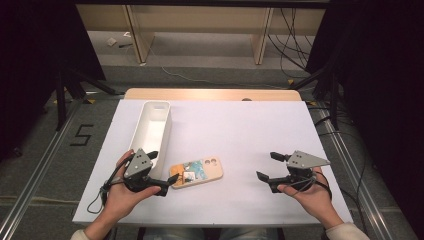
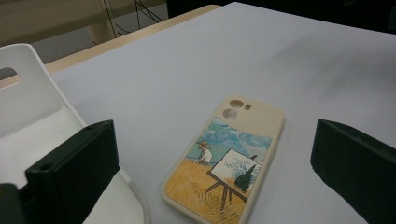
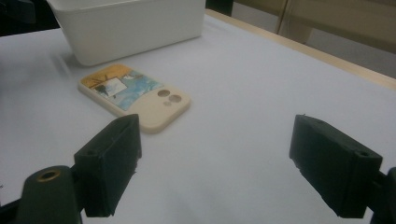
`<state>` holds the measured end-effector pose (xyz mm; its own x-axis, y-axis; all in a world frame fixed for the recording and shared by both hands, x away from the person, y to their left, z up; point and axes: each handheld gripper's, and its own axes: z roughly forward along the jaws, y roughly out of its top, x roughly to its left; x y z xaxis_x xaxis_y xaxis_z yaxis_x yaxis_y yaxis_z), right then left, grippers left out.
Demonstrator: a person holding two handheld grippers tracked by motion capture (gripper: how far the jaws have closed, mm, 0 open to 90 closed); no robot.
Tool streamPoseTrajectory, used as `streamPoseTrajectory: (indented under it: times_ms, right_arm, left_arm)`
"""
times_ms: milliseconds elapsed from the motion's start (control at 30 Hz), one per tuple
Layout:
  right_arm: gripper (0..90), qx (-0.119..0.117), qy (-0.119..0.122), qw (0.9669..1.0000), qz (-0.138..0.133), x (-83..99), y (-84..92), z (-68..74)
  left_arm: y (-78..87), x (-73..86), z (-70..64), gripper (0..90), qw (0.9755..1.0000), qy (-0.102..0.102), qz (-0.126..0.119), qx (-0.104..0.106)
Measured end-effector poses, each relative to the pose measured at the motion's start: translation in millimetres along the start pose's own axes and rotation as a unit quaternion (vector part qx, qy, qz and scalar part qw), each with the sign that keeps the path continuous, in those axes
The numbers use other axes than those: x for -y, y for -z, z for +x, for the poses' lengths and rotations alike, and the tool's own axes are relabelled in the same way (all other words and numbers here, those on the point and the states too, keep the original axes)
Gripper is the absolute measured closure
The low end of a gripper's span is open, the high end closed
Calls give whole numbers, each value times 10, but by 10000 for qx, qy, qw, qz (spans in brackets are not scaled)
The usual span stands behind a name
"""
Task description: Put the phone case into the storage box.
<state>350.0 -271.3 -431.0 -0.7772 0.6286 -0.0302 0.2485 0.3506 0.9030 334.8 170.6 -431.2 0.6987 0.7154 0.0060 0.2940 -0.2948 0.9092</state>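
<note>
White covers the table (image 1: 240, 130) in the high view, where a long white bin (image 1: 150, 131) stands at the left and a phone case (image 1: 196, 172) lies flat just beside the bin's near end. The left gripper (image 1: 163, 172) sits at that same near end, jaws spread, with the case's near edge between or right at them. The right gripper (image 1: 269, 167) rests well apart from the case, on the right side, jaws also spread and holding nothing. From the left gripper view, the case (image 2: 226, 161) lies painted side up between the two black jaws, camera holes pointing away, and the bin (image 2: 32, 116) is at the left. From the right gripper view, the case (image 3: 135, 95) lies ahead and left of the wide-open jaws, just in front of the bin (image 3: 130, 25).
</note>
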Motion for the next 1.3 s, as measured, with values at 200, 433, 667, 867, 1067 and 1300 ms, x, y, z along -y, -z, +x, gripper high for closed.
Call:
streamPoseTrajectory:
  times_ms: [200,433,667,867,1067,1300]
  right_arm:
    - [177,-9,-4,10000,21,1,-5,4]
    - [177,-13,-4,10000,31,0,-13,11]
    - [177,-82,51,9999,82,-10,-73,48]
    - [177,-106,65,9999,99,-5,-79,54]
    - [177,-112,64,9999,99,-6,-78,54]
    - [177,-130,76,9998,117,-5,-85,58]
  left_arm:
    - [0,-2,-2,5,10000,8,3,2]
    - [-27,-67,-79,17,9999,-144,74,61]
    - [-233,-178,-221,13,9969,-496,489,376]
    - [-514,-200,-347,8,9891,-824,949,765]
    - [-713,-247,-340,10,9846,-1047,1134,826]
    - [-1003,-274,-336,27,9789,-1201,1393,886]
